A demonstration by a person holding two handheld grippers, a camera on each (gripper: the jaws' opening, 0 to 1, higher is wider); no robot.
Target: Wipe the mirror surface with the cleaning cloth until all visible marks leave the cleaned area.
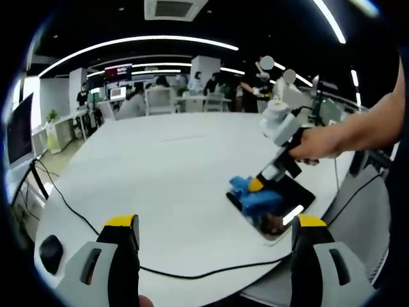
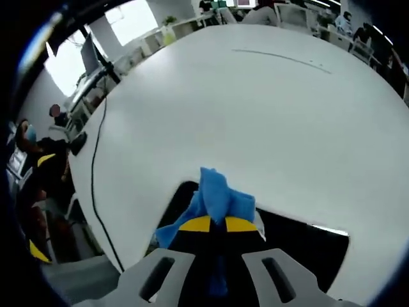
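A: Where's the cloth (image 2: pixel 216 199)?
B: Pinched in the right gripper (image 2: pixel 217 225), pressed on the mirror (image 2: pixel 300 246) near the table (image 1: pixel 172 173) edge.
A: And the left gripper (image 1: pixel 214 233)?
B: Jaws wide, holding nothing, apparently above the table.

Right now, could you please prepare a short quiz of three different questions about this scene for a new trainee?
1. True or false: the right gripper is shut on the blue cloth.
2. The cloth rests on: A) a keyboard, B) the dark mirror, C) a chair.
3. Fill in: the left gripper has its jaws ____ and holds nothing.

Key: 1 true. 2 B; the mirror lies flat on the white table, near its edge. 3 open; a black cable runs across the table between those jaws.
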